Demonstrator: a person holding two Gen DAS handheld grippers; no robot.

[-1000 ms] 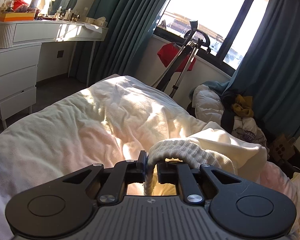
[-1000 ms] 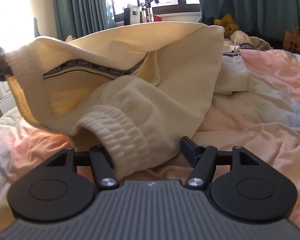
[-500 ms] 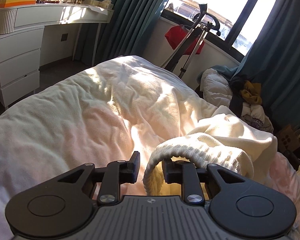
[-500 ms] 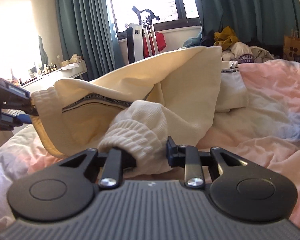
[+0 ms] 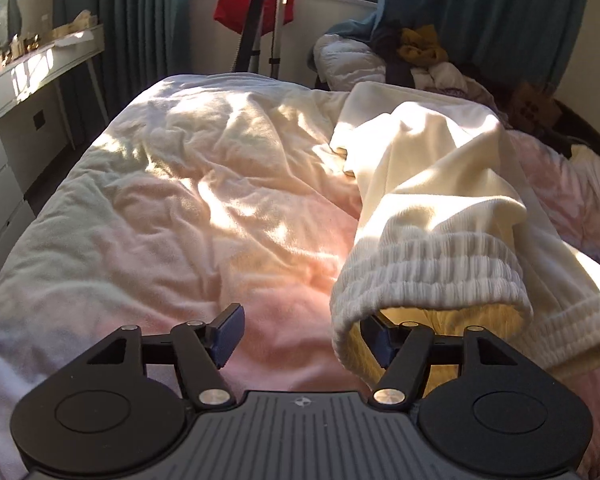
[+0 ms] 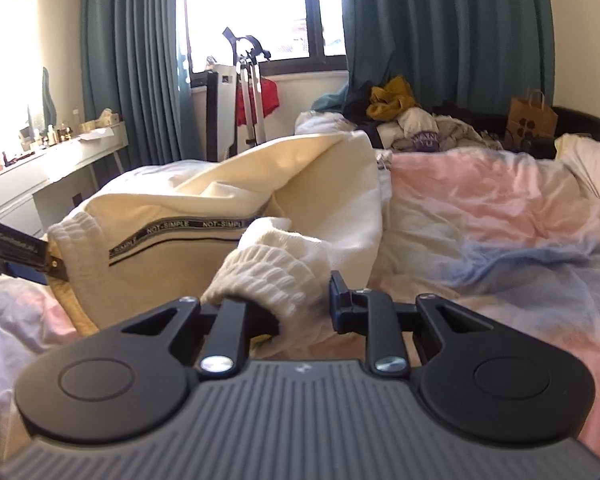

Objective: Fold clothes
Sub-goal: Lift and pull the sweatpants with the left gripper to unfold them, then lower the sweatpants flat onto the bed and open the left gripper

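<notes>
My left gripper [image 5: 305,338] had its fingers spread wide; the ribbed hem [image 5: 428,268] of the cream sweatshirt [image 5: 432,172] draped over the right-hand finger, not pinched. My right gripper [image 6: 306,312] was open too, w/ a ribbed cuff [image 6: 272,276] lying between the fingers, resting on the left one, clear of the right one. Sweatshirt lay crumpled on the bed [image 5: 188,200], its neck tape [image 6: 180,228] reading NOT-SIMPLE. Beyond it, a clothes pile [image 6: 404,120] by the teal curtains [image 6: 440,40], a paper bag [image 6: 532,116] to the right, a white dresser [image 6: 24,184] far left.
</notes>
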